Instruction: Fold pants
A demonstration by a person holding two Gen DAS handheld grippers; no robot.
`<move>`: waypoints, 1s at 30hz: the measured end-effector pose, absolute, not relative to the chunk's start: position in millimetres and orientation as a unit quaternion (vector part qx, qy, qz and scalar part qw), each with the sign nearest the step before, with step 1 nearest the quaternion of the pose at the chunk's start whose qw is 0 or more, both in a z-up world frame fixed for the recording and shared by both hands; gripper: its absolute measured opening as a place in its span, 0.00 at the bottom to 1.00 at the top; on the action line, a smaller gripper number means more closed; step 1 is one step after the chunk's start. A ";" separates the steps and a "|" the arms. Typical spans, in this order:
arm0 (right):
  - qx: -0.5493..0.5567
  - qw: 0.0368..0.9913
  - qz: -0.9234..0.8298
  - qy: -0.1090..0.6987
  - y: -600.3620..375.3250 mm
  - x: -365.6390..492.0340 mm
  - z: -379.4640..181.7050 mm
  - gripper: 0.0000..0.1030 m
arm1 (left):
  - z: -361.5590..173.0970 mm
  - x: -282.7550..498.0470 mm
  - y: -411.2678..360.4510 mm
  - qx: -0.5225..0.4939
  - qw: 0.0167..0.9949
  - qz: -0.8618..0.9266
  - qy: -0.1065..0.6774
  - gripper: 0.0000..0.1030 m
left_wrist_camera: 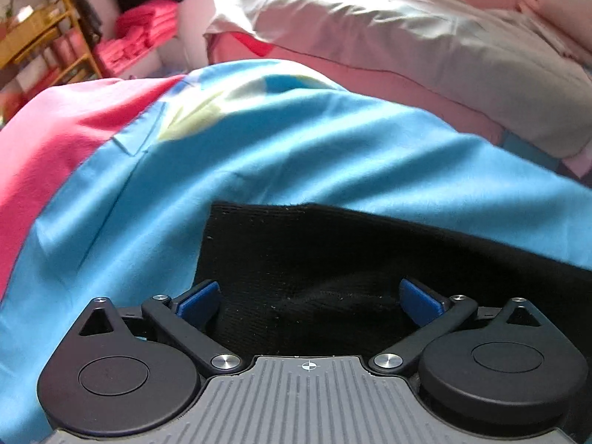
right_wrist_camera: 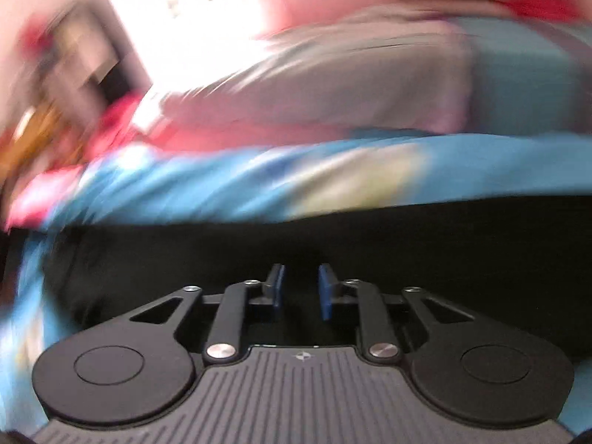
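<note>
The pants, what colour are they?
Black pants, lying on a blue sheet; clearest in the left wrist view.

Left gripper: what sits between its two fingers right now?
In the left wrist view, a raised bunch of the black pants sits between the open left gripper fingers.

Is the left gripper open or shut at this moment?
Open. The left gripper has its blue pads spread wide apart, with the black pants lying between and under them, not pinched.
</note>
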State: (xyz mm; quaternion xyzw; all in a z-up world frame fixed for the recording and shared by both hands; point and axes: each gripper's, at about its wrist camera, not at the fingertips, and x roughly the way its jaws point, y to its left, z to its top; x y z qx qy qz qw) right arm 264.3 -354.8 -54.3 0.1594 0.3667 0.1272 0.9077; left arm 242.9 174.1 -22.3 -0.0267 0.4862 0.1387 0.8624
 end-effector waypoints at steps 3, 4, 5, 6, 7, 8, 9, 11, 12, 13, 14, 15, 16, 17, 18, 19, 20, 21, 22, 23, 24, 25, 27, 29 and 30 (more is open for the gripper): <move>0.199 0.925 -0.017 0.323 -398.5 227.6 -36.5 0.50 | -10.5 234.0 159.1 -0.032 0.873 0.118 0.472 1.00; 0.240 0.918 -0.043 0.314 -412.9 212.7 -36.0 0.54 | -10.2 232.2 151.7 -0.033 0.875 0.107 0.472 1.00; 0.285 0.905 -0.064 0.310 -424.5 199.2 -39.9 0.66 | -11.6 232.6 144.3 -0.030 0.875 0.098 0.473 1.00; 0.332 0.888 -0.088 0.306 -437.5 183.8 -47.7 0.72 | -14.2 233.7 138.2 -0.025 0.874 0.092 0.476 1.00; 0.361 0.875 -0.106 0.304 -446.8 175.1 -55.9 0.73 | -19.2 236.9 130.4 -0.016 0.872 0.089 0.482 1.00; 0.380 0.865 -0.121 0.304 -459.3 169.5 -64.0 0.70 | -26.6 239.0 122.9 0.000 0.868 0.095 0.488 1.00; 0.398 0.856 -0.133 0.303 -467.0 167.3 -73.3 0.65 | -32.7 241.2 117.1 0.014 0.866 0.097 0.490 1.00; 0.449 0.848 -0.113 0.259 -488.4 166.9 -85.1 0.67 | -40.8 243.0 108.6 0.042 0.868 0.101 0.484 1.00; 0.468 0.841 -0.106 0.249 -499.2 173.2 -91.2 0.67 | -41.4 242.3 106.2 0.047 0.869 0.103 0.481 1.00; 0.480 0.839 -0.102 0.238 -506.0 180.8 -94.2 0.69 | -41.0 241.5 106.6 0.046 0.868 0.104 0.483 1.00; 0.493 0.836 -0.090 0.224 -511.3 187.1 -96.1 0.66 | -40.6 241.2 108.0 0.042 0.867 0.104 0.485 1.00; 0.498 0.835 -0.081 0.220 -518.1 195.7 -96.3 0.63 | -40.6 240.9 109.0 0.039 0.867 0.102 0.486 1.00; 0.495 0.834 -0.081 0.232 -520.3 202.7 -97.5 0.36 | -40.7 241.0 109.7 0.038 0.867 0.101 0.487 1.00; 0.484 0.830 -0.091 0.261 -525.1 211.1 -95.6 0.16 | -40.8 241.2 109.6 0.039 0.866 0.101 0.488 1.00; 0.474 0.829 -0.085 0.284 -532.7 215.5 -92.3 0.16 | -40.8 242.4 109.2 0.041 0.865 0.101 0.489 1.00; 0.460 0.838 -0.076 0.284 -537.8 218.4 -84.9 0.16 | -40.5 243.7 108.9 0.043 0.864 0.101 0.491 1.00; 0.435 0.855 -0.078 0.272 -540.3 226.1 -77.2 0.15 | -40.7 244.3 108.4 0.044 0.864 0.101 0.492 1.00; 0.427 0.860 -0.092 0.263 -548.4 225.6 -75.6 0.15 | -42.1 246.2 109.9 0.045 0.863 0.101 0.492 1.00; 0.449 0.848 -0.109 0.262 -558.7 227.0 -83.1 0.16 | -43.3 247.2 110.3 0.042 0.864 0.095 0.493 1.00; 0.478 0.828 -0.120 0.269 -564.0 228.6 -94.8 0.16 | -43.8 247.3 109.4 0.036 0.865 0.085 0.493 1.00; 0.487 0.824 -0.123 0.262 -561.6 228.6 -98.2 0.17 | -43.7 247.1 106.9 0.041 0.866 0.088 0.491 1.00; 0.475 0.829 -0.126 0.267 -555.3 227.1 -93.1 0.25 | -43.7 247.0 105.7 0.045 0.866 0.089 0.490 1.00; 0.441 0.841 -0.142 0.279 -539.6 223.7 -75.0 0.47 | -43.8 246.3 105.7 0.044 0.866 0.088 0.490 1.00; 0.397 0.865 -0.147 0.269 -512.4 205.3 -54.8 0.60 | -44.1 246.2 108.1 0.043 0.867 0.078 0.490 1.00; 0.369 0.883 -0.111 0.269 -490.4 200.6 -47.6 0.59 | -44.5 246.5 109.5 0.043 0.868 0.074 0.489 1.00</move>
